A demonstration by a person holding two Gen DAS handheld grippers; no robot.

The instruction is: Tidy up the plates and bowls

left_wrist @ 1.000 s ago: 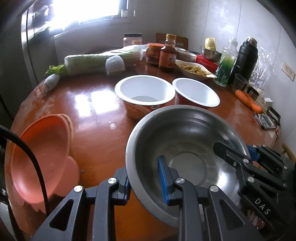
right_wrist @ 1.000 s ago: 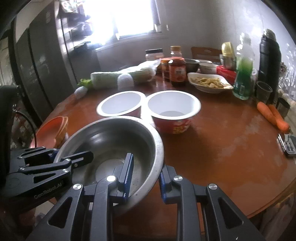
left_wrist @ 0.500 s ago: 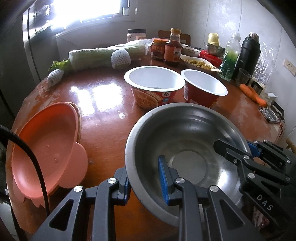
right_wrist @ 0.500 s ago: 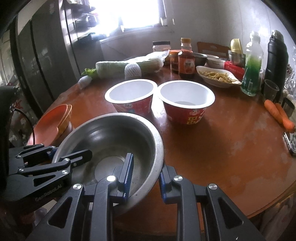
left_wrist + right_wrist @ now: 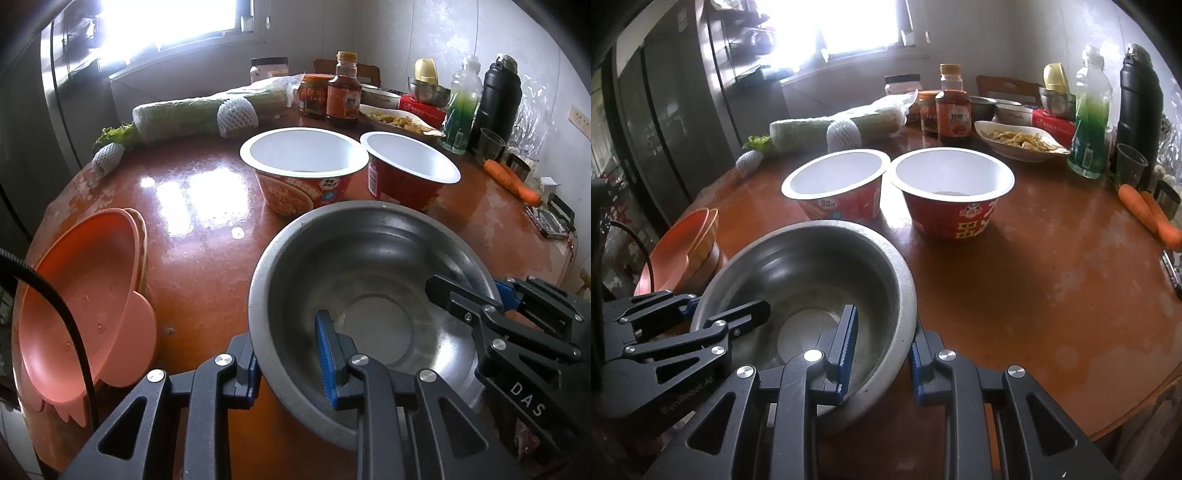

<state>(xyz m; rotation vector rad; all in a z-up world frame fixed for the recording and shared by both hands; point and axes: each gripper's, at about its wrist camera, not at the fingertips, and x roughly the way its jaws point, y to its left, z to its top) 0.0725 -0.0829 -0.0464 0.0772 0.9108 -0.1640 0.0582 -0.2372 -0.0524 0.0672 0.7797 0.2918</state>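
Both grippers have hold of the same steel bowl [image 5: 369,280] over the near edge of the round brown table [image 5: 207,236]. The left gripper [image 5: 291,354] straddles the rim at the bowl's 7 o'clock, one blue-padded finger inside the basin and the other outside, the jaws closed down to the thickness of the wall. The right gripper [image 5: 882,349] bites the opposite rim the same way, at about 4 o'clock of the bowl as its own camera sees it, one pad inside and one outside, pinching the metal. In the left wrist view the right gripper [image 5: 495,291] shows at 3 o'clock on the rim. I cannot tell whether the bowl's base touches the table.

Just beyond the steel bowl, toward 12 o'clock, two empty instant-noodle cups stand side by side, nearly touching: the left noodle cup [image 5: 304,170] and the right noodle cup [image 5: 408,170], both white inside with red printed walls. At 9 o'clock, by the table's left edge, a stack of orange plastic dishes [image 5: 85,291] leans tilted.

Farther back lie a wrapped cabbage [image 5: 207,110], a sauce bottle [image 5: 343,92], a dish of food [image 5: 399,120], a green bottle [image 5: 461,107] and a black flask [image 5: 498,96]. Two carrots [image 5: 1148,216] lie at 2 o'clock.
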